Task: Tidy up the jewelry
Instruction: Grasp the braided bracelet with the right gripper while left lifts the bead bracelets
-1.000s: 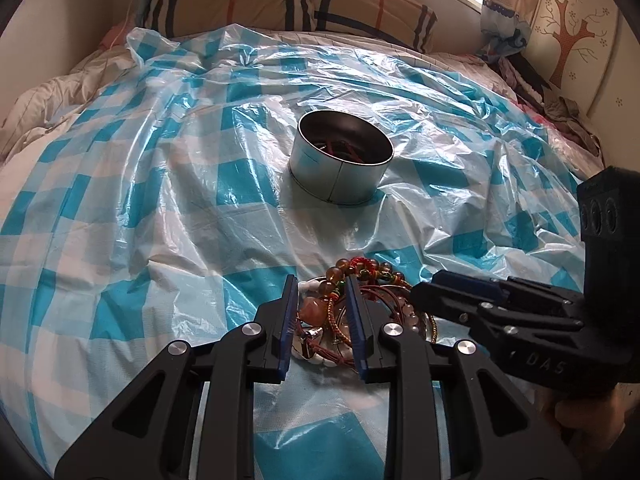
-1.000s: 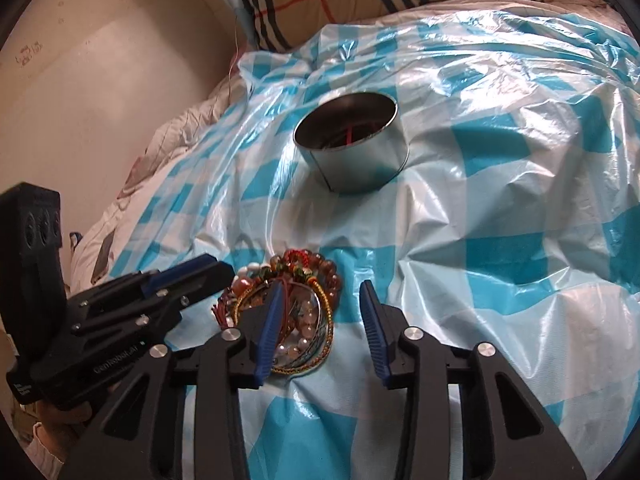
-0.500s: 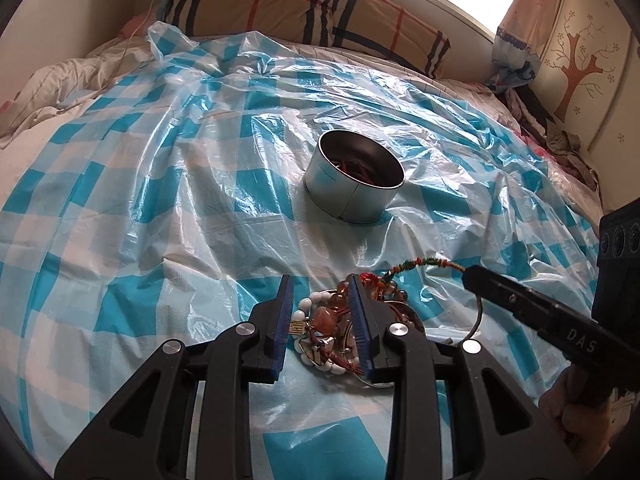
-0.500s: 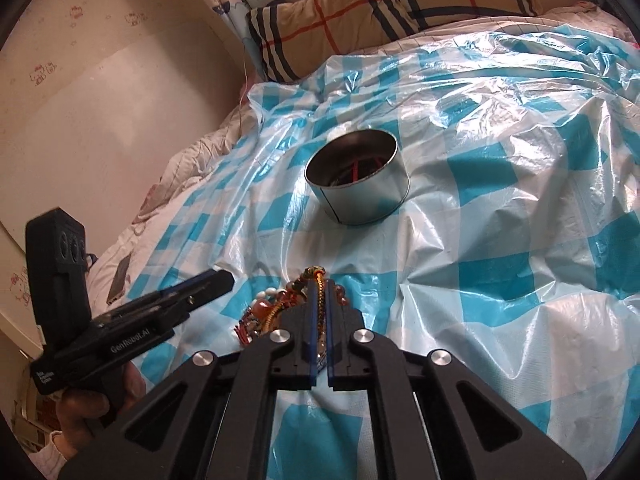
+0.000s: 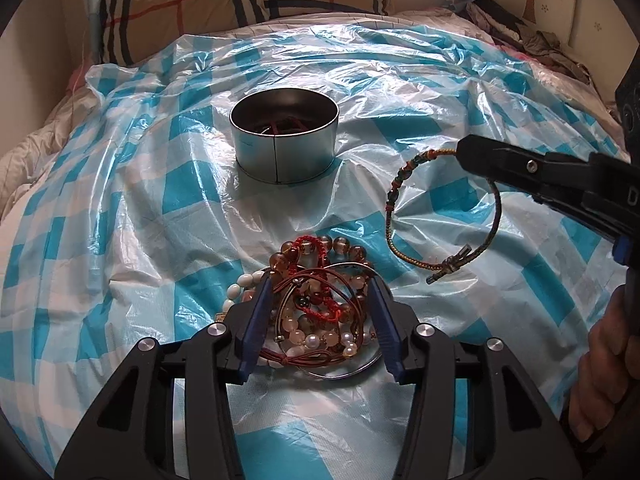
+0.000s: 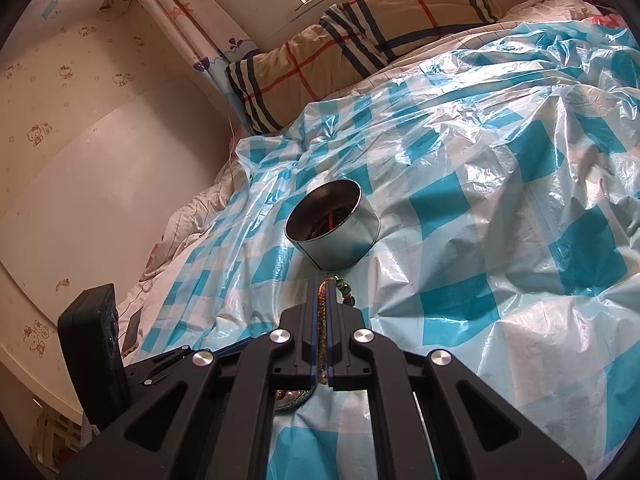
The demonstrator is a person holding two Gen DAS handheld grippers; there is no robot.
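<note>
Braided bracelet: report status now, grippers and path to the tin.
Right gripper shut on braided bracelet, hanging clear of the sheet. Left gripper open, straddling jewelry pile. Tin ahead, nothing between.

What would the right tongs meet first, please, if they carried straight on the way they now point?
Probably the metal tin: it sits directly ahead of the right tongs, which are shut on the braided cord bracelet. Depth is unclear, so they might pass above it.
</note>
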